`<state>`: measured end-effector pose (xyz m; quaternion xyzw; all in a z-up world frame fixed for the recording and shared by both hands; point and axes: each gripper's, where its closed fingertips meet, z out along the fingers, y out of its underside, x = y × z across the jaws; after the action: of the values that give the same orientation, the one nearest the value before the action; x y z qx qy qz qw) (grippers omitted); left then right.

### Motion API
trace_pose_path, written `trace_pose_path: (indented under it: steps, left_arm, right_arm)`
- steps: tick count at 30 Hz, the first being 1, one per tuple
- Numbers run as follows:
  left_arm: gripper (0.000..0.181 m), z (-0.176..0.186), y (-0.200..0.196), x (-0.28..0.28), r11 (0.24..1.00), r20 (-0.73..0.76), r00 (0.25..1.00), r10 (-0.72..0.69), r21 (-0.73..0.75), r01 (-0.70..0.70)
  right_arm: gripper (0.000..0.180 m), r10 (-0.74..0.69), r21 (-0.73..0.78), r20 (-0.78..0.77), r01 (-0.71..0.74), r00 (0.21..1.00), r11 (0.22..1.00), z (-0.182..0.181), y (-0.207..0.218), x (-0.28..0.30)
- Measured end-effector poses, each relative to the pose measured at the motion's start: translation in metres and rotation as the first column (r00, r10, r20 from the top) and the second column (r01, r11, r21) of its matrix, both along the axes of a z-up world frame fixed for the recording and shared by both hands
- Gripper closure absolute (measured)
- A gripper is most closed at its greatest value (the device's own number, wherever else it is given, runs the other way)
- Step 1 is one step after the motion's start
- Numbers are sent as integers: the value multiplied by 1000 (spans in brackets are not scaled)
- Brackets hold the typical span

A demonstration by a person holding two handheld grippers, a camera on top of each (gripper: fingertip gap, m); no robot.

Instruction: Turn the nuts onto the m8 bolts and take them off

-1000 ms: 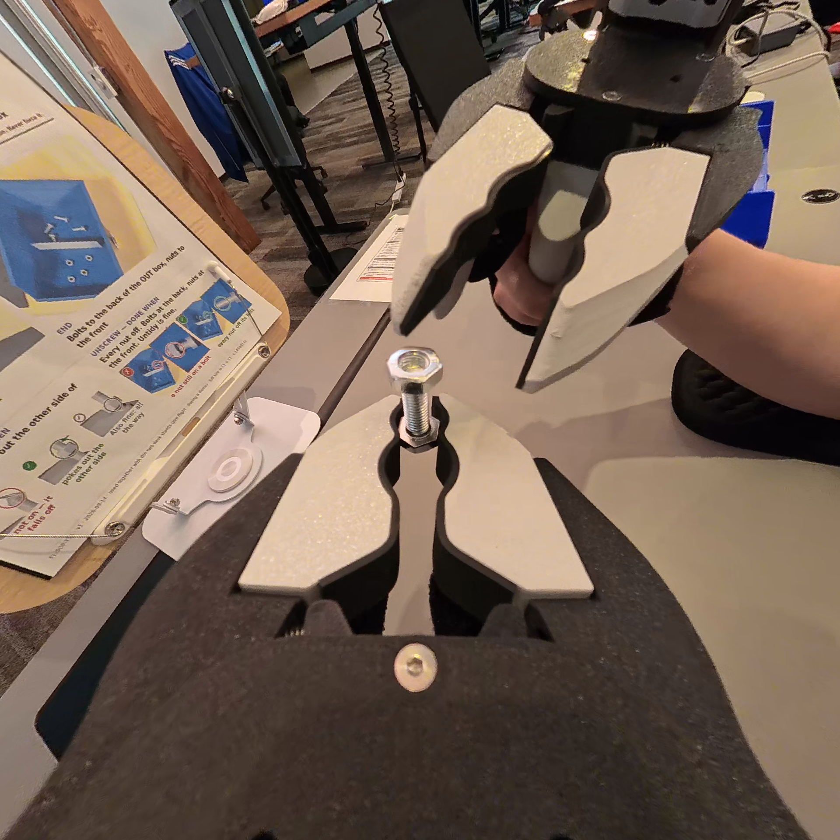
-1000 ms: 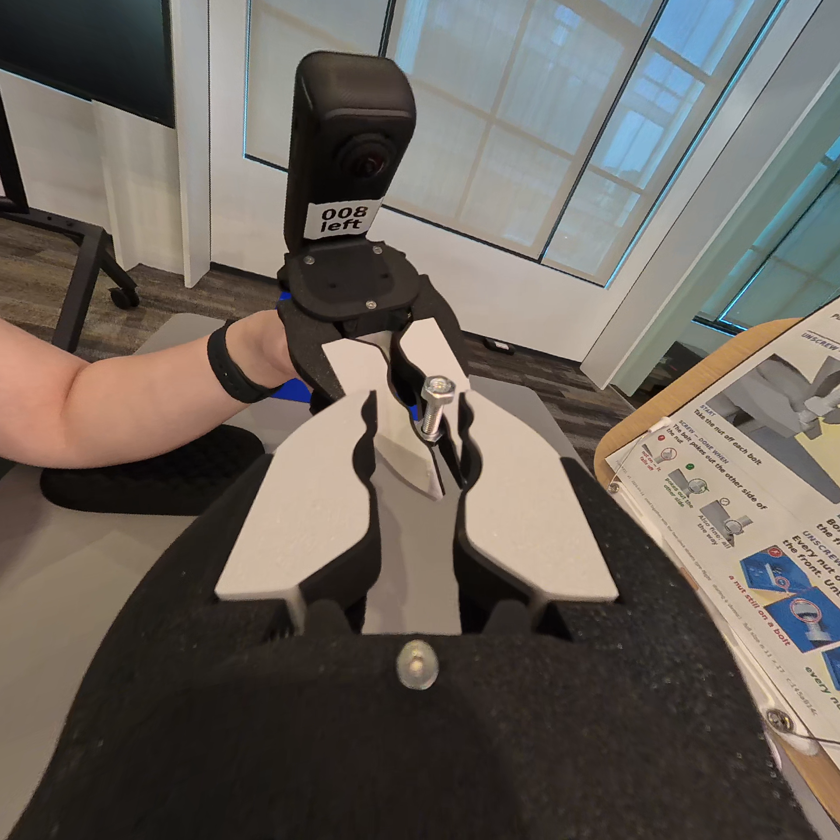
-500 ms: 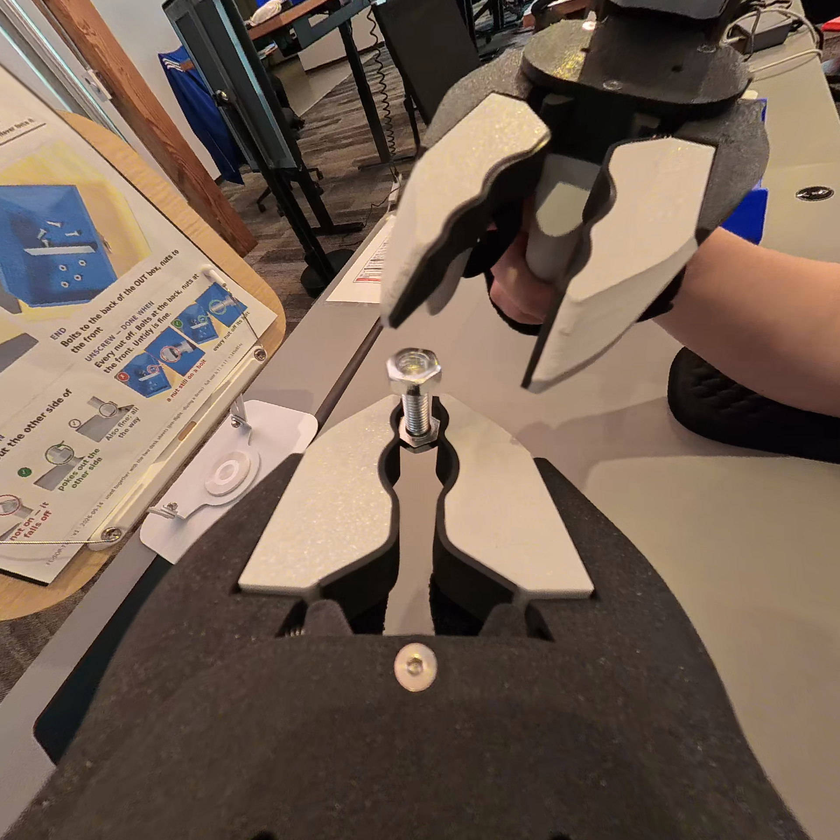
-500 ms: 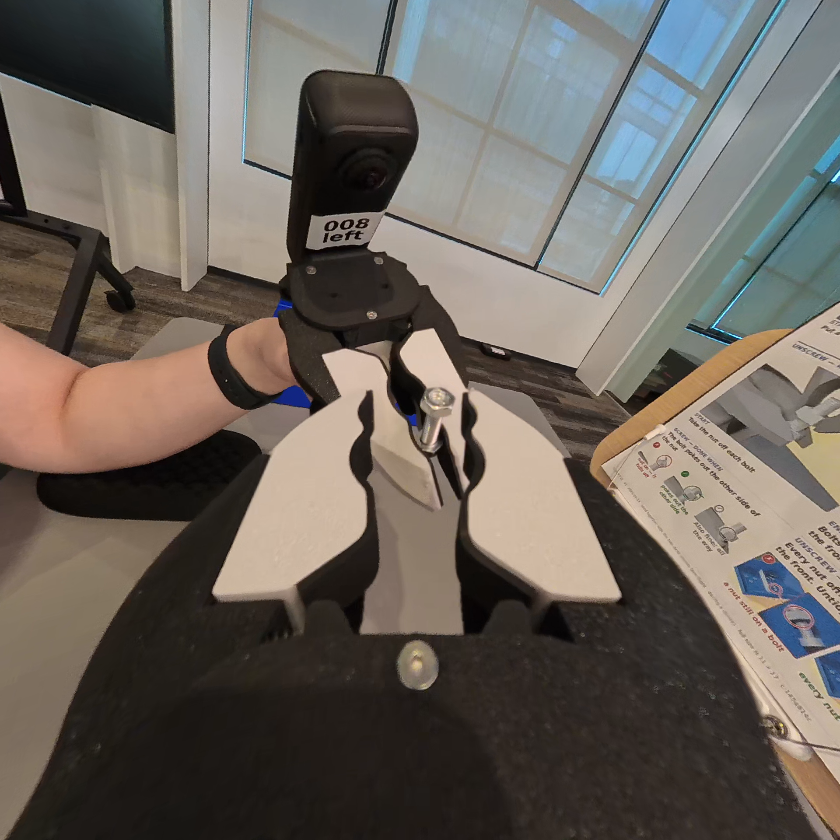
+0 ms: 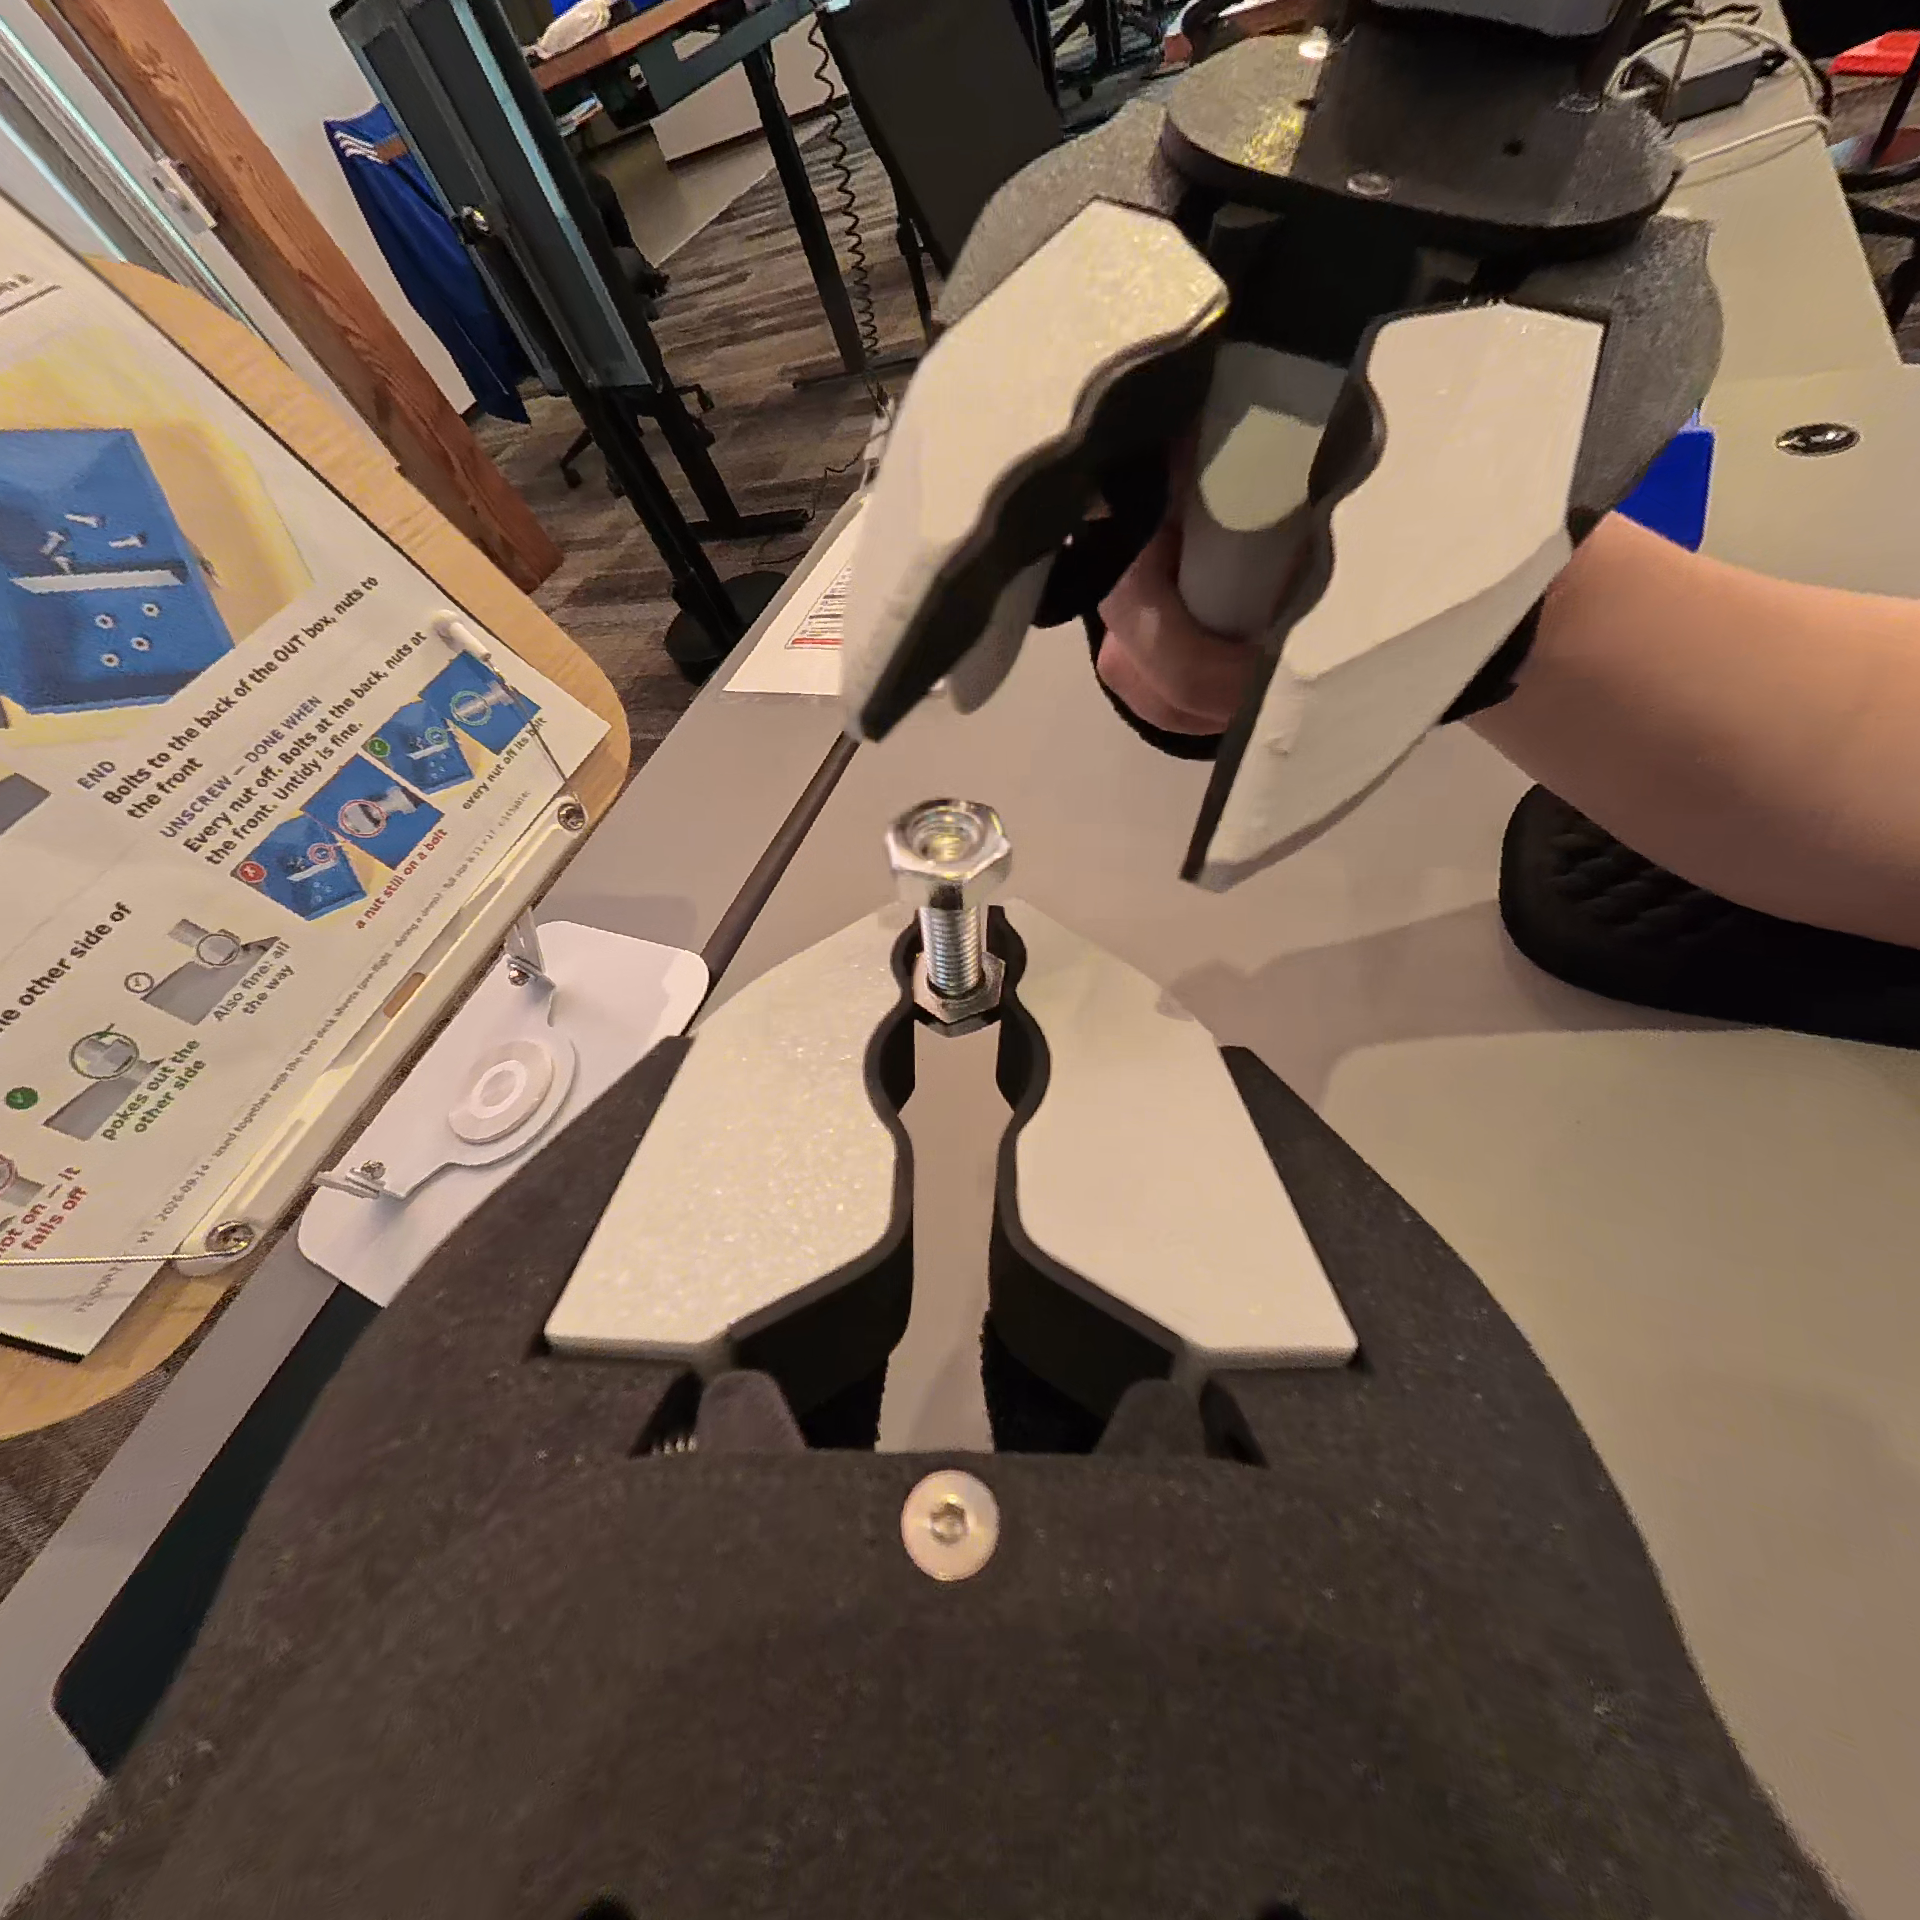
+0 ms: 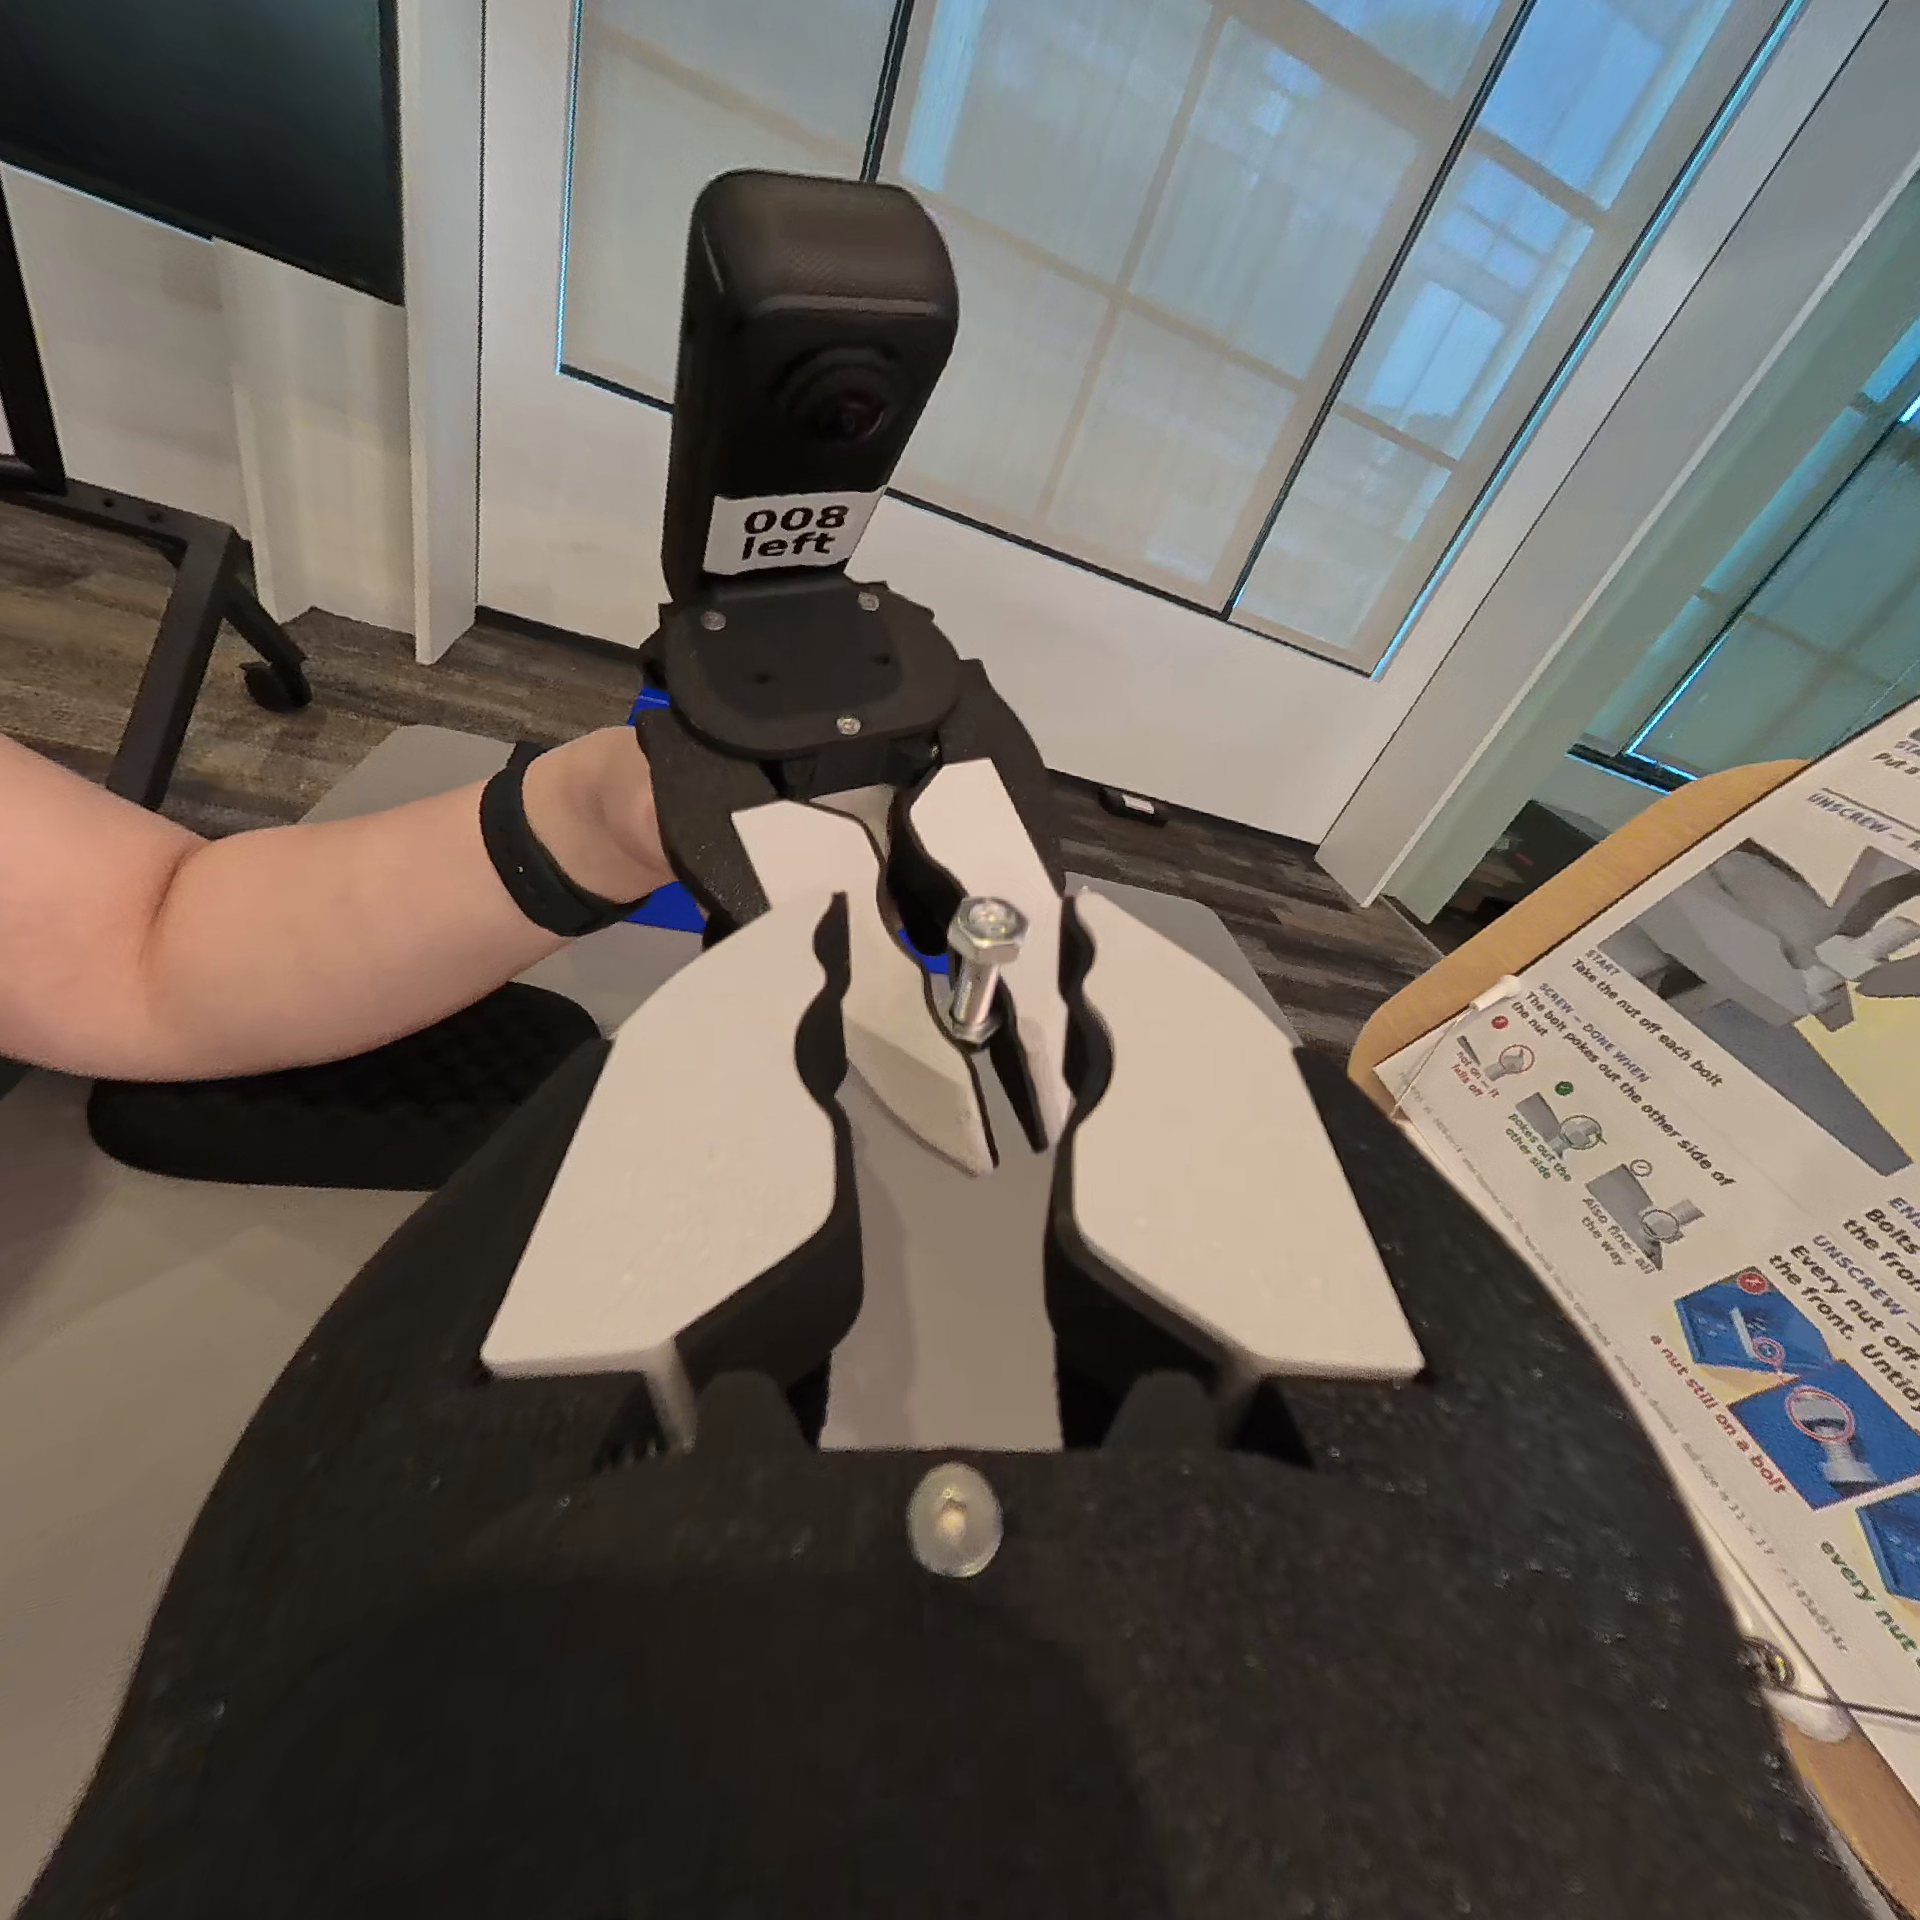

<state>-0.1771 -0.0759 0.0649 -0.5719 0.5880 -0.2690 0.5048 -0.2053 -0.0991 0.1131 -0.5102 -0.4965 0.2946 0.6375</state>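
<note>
A silver M8 bolt [image 5: 945,844] stands head up, with a nut [image 5: 954,1006] low on its thread. My left gripper [image 5: 954,925] is shut on the nut and holds the bolt just above the grey table [image 5: 1558,1247]. My right gripper [image 5: 1034,800] hangs open and empty just beyond and above the bolt head, pointing down at it, with a fingertip on either side. In the right wrist view the right gripper [image 6: 951,920] is open around the bolt [image 6: 982,966], and the left gripper [image 6: 1006,1138] faces it.
An instruction sheet on a wooden board [image 5: 260,831] leans at the table's left edge on a white stand base [image 5: 499,1101]; it also shows in the right wrist view [image 6: 1714,1195]. A black wrist pad [image 5: 1714,935] lies under the person's forearm. A blue bin [image 5: 1673,488] sits behind. The tips of one gripper are about 6 cm away from the tips of the other.
The right gripper has edged slightly nearer the bolt head, still open, its fingertips a little wider apart. The left gripper and bolt have stayed still.
</note>
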Motion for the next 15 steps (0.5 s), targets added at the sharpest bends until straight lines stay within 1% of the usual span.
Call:
trace_pose_path:
  steps: [2, 7, 10, 13, 15]
  left_arm:
    - [170, -1, -2, 2, 1000, -4, 1000, -6, 3, 6]
    - [170, 0, -1, 1, 1000, 1, 1000, -1, 4, 1]
    - [170, 3, 2, -2, 1000, 14, 1000, 8, -5, -8]
    - [170, 3, 1, -2, 1000, 16, 1000, -2, -11, 2]
    - [170, 1, -1, 0, 1000, 7, 1000, -9, -6, 9]
  right_arm:
    - [138, -1, 7, 13, 1, 1000, 1000, -2, 0, -4]
    - [139, -2, 24, 69, 0, 998, 1000, -9, -2, -6]
    - [153, 23, 11, 66, -24, 998, 1000, -8, -5, -1]
    - [151, 14, 12, 26, -15, 1000, 1000, -2, -4, 0]
    - [144, -1, 25, 20, 0, 1000, 1000, -2, -2, -2]
